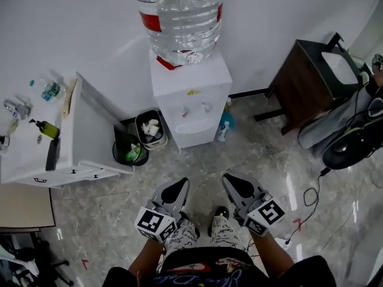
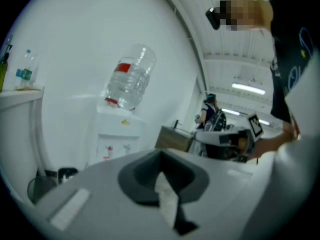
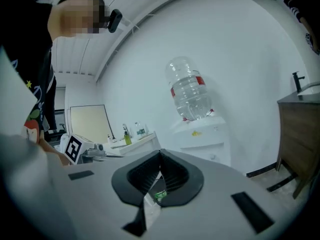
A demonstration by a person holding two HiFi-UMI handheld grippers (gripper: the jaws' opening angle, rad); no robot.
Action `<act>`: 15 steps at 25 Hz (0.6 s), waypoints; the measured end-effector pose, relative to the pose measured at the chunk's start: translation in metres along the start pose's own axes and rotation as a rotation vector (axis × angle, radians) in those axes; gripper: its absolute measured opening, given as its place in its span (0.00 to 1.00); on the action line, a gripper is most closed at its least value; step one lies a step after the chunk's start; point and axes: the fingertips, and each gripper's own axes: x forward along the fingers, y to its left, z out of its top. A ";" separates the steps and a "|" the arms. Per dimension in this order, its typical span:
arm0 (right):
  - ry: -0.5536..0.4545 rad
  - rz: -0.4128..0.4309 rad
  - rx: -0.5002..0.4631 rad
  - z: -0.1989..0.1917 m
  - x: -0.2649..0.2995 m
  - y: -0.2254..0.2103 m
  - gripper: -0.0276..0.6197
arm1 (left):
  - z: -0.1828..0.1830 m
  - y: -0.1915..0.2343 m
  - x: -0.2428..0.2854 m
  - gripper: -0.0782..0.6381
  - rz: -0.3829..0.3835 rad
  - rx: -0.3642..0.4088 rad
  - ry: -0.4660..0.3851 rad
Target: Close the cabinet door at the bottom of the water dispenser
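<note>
Both grippers — left gripper [image 1: 178, 185] and right gripper [image 1: 231, 179] — are held low with jaws together, empty, well short of the water dispenser [image 1: 190, 97]. Its bottom cabinet door can't be made out from above; a hard shove could rock the top-heavy bottle [image 1: 182, 17].

L gripper [image 2: 161, 156]: jaws together at the tips, nothing btwn them. Its grey body fills the bottom of the frame. Beyond it, white water dispenser [image 2: 119, 133] against the wall, w/ a clear bottle [image 2: 131, 78] w/ red label on top. Two taps show; dispenser's lower part is hidden behind the gripper body. Far left: white counter [image 2: 20, 95] w/ a small bottle [image 2: 25, 70], dark bin [image 2: 66, 174] low down. Right of dispenser: brown cabinet [image 2: 172, 138], then R gripper [image 2: 207, 138] w/ marker cube [image 2: 255, 126]. A person [image 2: 209, 114] stands in the bkgd.
</note>
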 end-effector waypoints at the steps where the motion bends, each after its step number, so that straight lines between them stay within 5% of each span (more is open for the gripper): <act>1: -0.017 0.012 0.005 0.013 -0.004 0.010 0.07 | 0.014 -0.007 -0.005 0.11 -0.011 0.012 -0.002; 8: -0.085 0.045 0.006 0.062 -0.023 0.060 0.07 | 0.070 -0.033 -0.032 0.11 -0.030 0.001 -0.035; 15: -0.074 0.027 -0.033 0.062 -0.022 0.082 0.07 | 0.075 -0.036 -0.055 0.11 -0.068 0.032 -0.023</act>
